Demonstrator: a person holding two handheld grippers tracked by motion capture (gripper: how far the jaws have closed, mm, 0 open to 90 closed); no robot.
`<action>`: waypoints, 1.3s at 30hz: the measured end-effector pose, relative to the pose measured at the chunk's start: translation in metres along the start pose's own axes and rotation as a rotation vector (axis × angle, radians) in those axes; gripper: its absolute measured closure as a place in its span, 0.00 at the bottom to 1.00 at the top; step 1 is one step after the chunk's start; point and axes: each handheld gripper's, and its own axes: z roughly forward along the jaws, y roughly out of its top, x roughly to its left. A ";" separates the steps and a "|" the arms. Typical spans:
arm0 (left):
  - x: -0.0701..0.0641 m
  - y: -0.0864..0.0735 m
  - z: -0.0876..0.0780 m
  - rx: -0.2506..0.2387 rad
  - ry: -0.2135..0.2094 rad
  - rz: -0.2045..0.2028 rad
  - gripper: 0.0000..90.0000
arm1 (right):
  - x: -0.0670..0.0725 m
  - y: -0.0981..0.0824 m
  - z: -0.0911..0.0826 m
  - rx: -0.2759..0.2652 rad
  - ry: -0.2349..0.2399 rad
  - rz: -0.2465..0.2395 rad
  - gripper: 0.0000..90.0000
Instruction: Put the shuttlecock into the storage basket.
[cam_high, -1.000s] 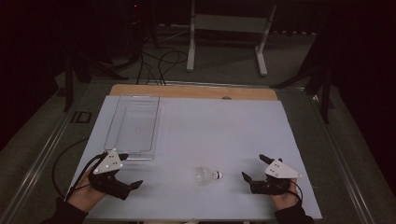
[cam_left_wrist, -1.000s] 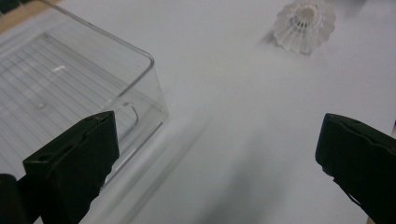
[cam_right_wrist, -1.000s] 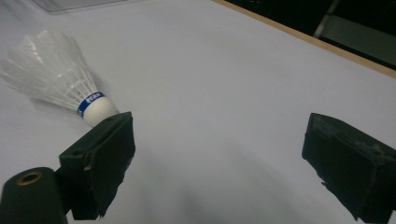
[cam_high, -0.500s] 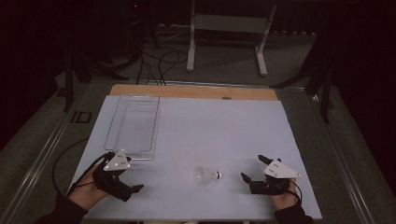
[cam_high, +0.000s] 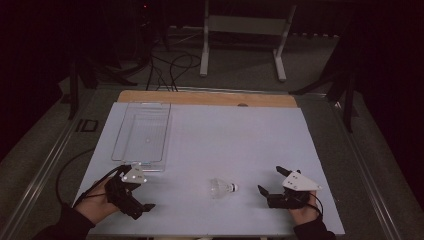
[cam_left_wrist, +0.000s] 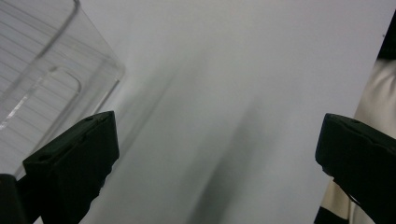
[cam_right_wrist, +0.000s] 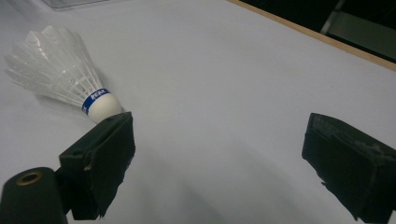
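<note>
High view: shuttlecock (cam_high: 220, 188) lies on its side on the bench (cam_high: 240, 135), between both tools, near the right hand-held gripper (cam_high: 272, 184), jaws spread. Left hand-held gripper (cam_high: 142, 197) spread too, beside the clear tray (cam_high: 142, 131). I'd pinch the cork, not the feathers.

Left gripper (cam_high: 134, 196), right gripper (cam_high: 273, 186) agape

In the left gripper view the clear tray (cam_left_wrist: 42, 88) is cut off by the top and left edges, and the bench (cam_left_wrist: 224, 93) is smeared with blur. In the right gripper view the near jaw hides part of the shuttlecock (cam_right_wrist: 60, 70) cork.
</note>
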 end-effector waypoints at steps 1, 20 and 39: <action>0.000 0.000 0.001 0.006 -0.001 0.000 0.00 | 0.000 0.000 0.000 0.000 0.000 0.000 0.10; 0.000 0.016 0.008 0.140 -0.048 0.013 0.00 | -0.001 0.000 0.000 -0.003 0.007 0.004 0.10; -0.001 0.035 0.018 0.290 -0.097 0.028 0.00 | 0.000 0.000 0.001 0.004 0.012 0.002 0.10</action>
